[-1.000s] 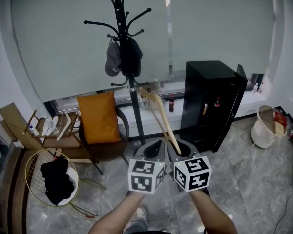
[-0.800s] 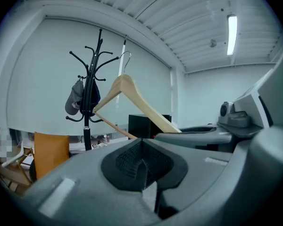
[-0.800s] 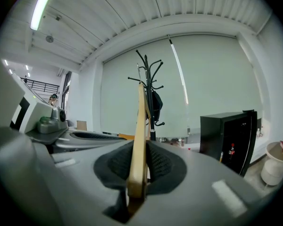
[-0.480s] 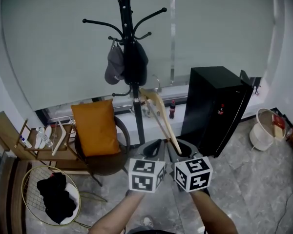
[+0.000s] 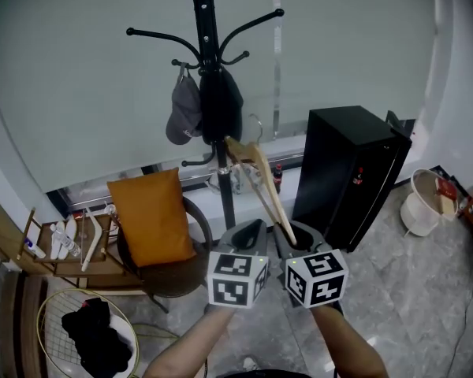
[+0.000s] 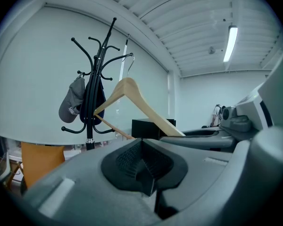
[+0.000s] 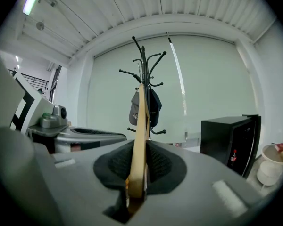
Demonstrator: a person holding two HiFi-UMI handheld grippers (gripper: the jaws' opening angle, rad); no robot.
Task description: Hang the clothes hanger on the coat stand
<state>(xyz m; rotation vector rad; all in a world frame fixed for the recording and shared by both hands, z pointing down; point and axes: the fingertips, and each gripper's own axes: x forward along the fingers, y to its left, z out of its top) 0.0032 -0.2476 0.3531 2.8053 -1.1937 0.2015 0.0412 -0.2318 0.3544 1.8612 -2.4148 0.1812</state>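
Observation:
The black coat stand [image 5: 207,69] rises ahead with a grey cap [image 5: 185,113] and a dark garment [image 5: 221,109] on its lower hooks. My right gripper [image 5: 293,236] is shut on one arm of a wooden clothes hanger [image 5: 260,179], which slants up and left toward the pole, its metal hook near the garment. In the right gripper view the hanger [image 7: 140,126] runs straight out of the shut gripper [image 7: 137,173], lined up with the coat stand [image 7: 145,65]. My left gripper [image 5: 251,228] is beside it, shut and holding nothing [image 6: 141,166]; the hanger [image 6: 132,98] shows to its right.
A black cabinet [image 5: 351,172] stands right of the stand. A chair with an orange cushion [image 5: 150,219] sits left of the pole. A wire basket of dark clothes [image 5: 94,337], a wooden rack [image 5: 55,246] and a white bucket [image 5: 426,203] are on the floor.
The coat stand has drawn nearer and higher in the head view. Both grippers and the hanger stay together, with the hanger's top now closer to the hanging garment.

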